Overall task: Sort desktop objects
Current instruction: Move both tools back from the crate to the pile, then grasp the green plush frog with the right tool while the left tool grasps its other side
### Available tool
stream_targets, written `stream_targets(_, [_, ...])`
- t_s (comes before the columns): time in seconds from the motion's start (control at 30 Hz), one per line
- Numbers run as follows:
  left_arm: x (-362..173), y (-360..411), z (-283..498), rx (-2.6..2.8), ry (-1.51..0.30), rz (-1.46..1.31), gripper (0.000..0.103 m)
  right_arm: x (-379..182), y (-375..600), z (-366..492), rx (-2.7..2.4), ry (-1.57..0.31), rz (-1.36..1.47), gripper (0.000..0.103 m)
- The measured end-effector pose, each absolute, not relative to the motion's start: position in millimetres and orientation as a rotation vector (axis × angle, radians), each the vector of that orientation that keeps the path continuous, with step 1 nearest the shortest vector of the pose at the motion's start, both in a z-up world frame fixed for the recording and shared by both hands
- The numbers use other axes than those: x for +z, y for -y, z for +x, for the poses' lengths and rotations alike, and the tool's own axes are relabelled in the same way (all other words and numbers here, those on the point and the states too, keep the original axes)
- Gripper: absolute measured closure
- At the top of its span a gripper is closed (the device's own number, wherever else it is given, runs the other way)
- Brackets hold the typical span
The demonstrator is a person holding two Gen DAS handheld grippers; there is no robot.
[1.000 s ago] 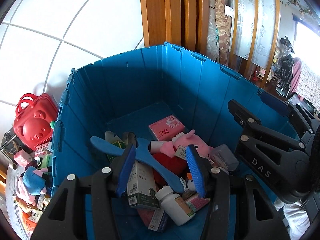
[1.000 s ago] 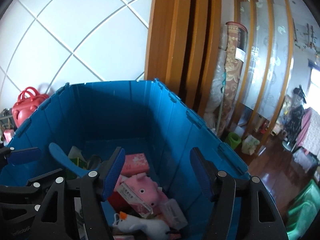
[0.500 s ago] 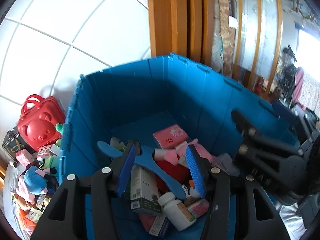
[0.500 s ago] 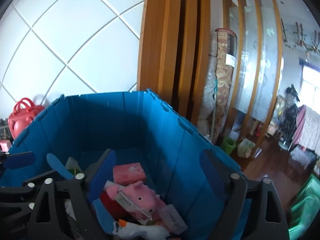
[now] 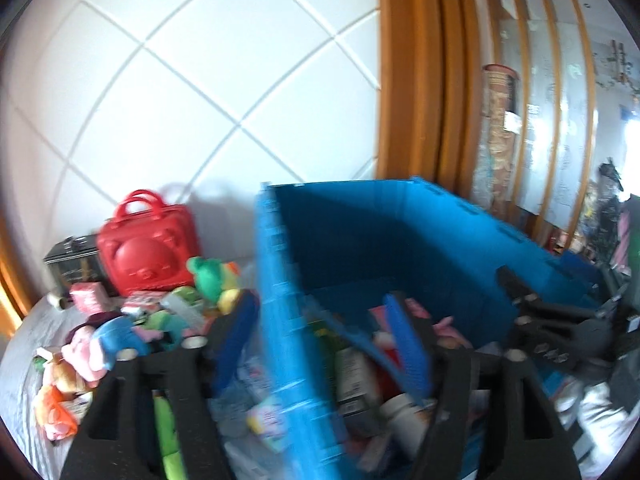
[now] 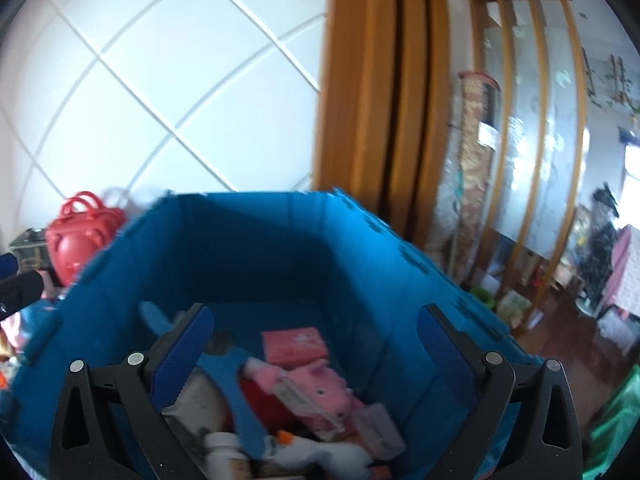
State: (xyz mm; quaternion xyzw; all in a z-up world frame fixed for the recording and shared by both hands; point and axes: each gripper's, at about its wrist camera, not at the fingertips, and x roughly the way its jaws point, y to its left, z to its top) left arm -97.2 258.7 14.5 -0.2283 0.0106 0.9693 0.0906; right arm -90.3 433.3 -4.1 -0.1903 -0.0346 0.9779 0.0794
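Sorting judged partly done — blue bin (image 6: 280, 264) part-filled, toy pile (image 5: 132, 320) left beside it; left gripper (image 5: 324, 336) and right gripper (image 6: 312, 344) opening, nothing held

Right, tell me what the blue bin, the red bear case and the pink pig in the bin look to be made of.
Blue bin: rigid plastic, matte; ribbed panel walls with moulded rim tabs.
Red bear case: hard moulded plastic, slightly glossy; the bear face is embossed and the loop handles are stiff.
Pink pig: probably plush fabric, soft and dull with rounded stuffed shapes and a tag; blur leaves this open.
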Motion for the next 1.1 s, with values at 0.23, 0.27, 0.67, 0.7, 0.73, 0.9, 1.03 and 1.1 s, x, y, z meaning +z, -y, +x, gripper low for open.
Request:
stream_targets(0.23, [-19,-165,-92,2.997,-0.054,-0.807,0.027,13,-350,-70,3.105,0.202,-0.489,0.000])
stream_targets(0.27, [-25,-150,-92,3.006,-0.044,-0.832,0.027,14,-334,-68,3.128,0.213,-0.484,0.000])
stream_targets(0.67, [-119,24,-111,2.985,0.003,-1.237,0.027,-7,-174,-56,3.254,0.254,-0.629,0.000])
stream_targets(0.7, [-129,34,-115,2.961,0.000,-1.268,0.027,-11,-163,-56,3.254,0.253,-0.658,0.000])
stream_targets(0.73, [-136,43,-120,2.936,0.001,-1.294,0.027,-20,-150,-58,3.247,0.249,-0.705,0.000])
stream_targets(0.9, [-170,58,-144,2.783,-0.032,-1.367,0.027,-93,-110,-82,3.065,0.203,-1.046,0.000])
stream_targets(1.03, [-179,40,-165,2.698,-0.034,-1.330,0.027,-149,-117,-95,2.866,0.148,-1.259,0.000])
stream_targets(1.1, [-183,23,-179,2.652,-0.030,-1.321,0.027,-168,-125,-98,2.794,0.164,-1.331,0.000])
